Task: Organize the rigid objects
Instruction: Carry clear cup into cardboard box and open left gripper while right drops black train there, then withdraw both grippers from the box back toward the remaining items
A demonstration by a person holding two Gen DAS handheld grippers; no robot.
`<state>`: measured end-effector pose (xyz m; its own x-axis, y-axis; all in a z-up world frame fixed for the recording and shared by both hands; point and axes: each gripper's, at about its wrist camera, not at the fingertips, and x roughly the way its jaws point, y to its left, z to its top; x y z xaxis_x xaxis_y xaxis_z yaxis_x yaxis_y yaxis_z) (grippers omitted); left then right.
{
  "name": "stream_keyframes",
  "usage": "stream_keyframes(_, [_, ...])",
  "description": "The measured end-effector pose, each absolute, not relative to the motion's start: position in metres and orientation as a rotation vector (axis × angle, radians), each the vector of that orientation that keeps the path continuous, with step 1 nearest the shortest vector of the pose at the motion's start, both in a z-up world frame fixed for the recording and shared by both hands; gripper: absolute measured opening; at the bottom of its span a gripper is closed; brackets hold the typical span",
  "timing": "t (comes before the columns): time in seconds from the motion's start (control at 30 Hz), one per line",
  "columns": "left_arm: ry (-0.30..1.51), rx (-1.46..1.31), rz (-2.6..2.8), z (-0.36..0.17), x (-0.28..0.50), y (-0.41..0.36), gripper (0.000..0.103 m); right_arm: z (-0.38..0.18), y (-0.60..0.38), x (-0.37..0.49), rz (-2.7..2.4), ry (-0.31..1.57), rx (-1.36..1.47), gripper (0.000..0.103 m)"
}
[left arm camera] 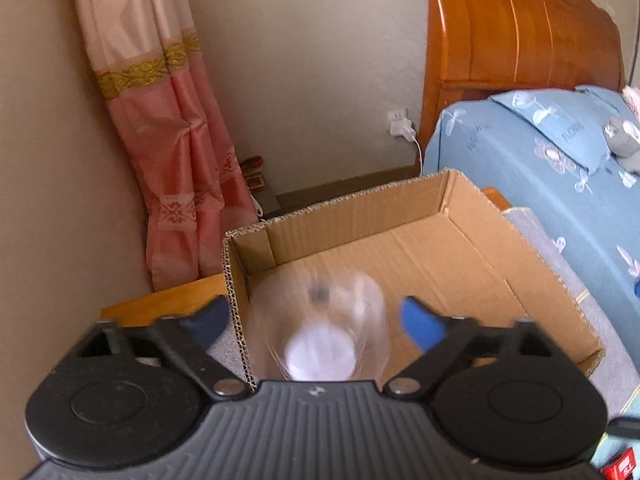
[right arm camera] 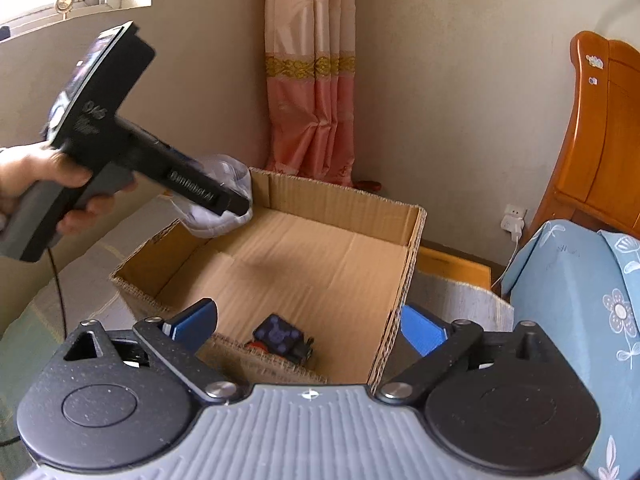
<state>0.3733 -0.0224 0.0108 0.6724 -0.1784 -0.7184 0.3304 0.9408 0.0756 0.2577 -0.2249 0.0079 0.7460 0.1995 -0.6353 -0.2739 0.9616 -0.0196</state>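
Note:
An open cardboard box (left arm camera: 460,216) (right arm camera: 408,272) stands on a grey mat. A clear plastic cup (left arm camera: 332,328), blurred, sits between my left gripper's (left arm camera: 316,320) wide-open blue fingers, over the box's near left corner; the fingers do not touch it. In the right wrist view the left gripper body (right arm camera: 120,152) is held by a hand over the box's far left corner, with the cup (right arm camera: 224,200) at its tip. My right gripper (right arm camera: 308,328) is open and empty above the box's near edge. A small black and blue toy (right arm camera: 280,340) lies inside the box.
A bed with a blue floral sheet (left arm camera: 560,168) (right arm camera: 580,300) and a wooden headboard (left arm camera: 520,28) stands to the right. A pink curtain (left arm camera: 168,140) hangs in the corner. A wall socket with a charger (right arm camera: 514,220) is by the bed. A wooden board (right arm camera: 452,268) lies behind the box.

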Motion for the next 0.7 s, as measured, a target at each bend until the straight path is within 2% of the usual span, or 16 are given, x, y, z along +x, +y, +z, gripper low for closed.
stream_keyframes(0.7, [0.722,0.211,-0.320,0.041,0.264,0.002,0.100,-0.009,-0.231,0.154,0.220,0.697,-0.075,0.103])
